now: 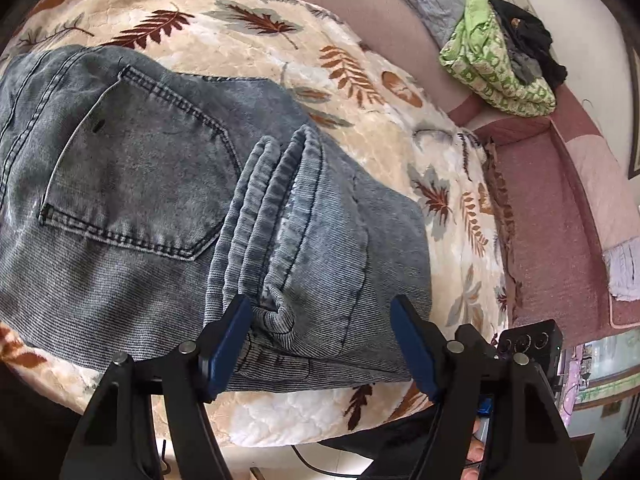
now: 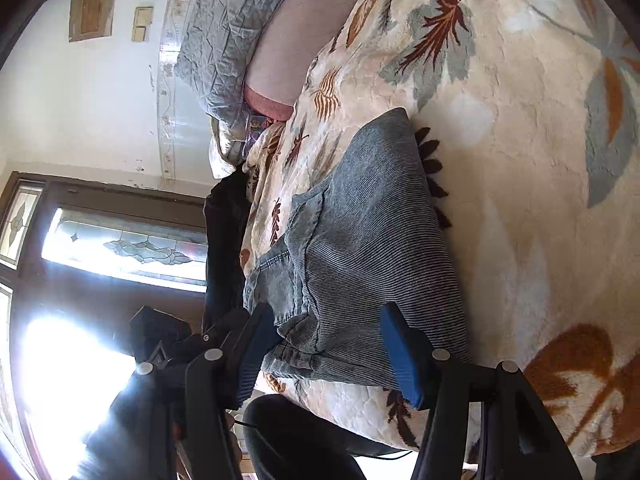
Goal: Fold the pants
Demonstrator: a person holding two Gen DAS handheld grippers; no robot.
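The pants (image 1: 168,184), grey-blue denim, lie folded in a thick stack on a cream blanket (image 1: 360,92) printed with brown and grey leaves, close to its near edge. A back pocket (image 1: 140,172) faces up on the left part, and the ribbed waistband (image 1: 256,216) runs in folds down the middle. The left gripper (image 1: 322,344) sits over the near edge of the stack with its blue jaws spread apart, the left one touching the waistband, nothing clamped. The right gripper (image 2: 326,350) also stands released, its jaws either side of the folded edge of the pants (image 2: 360,240). A green cloth (image 1: 492,68) lies far right.
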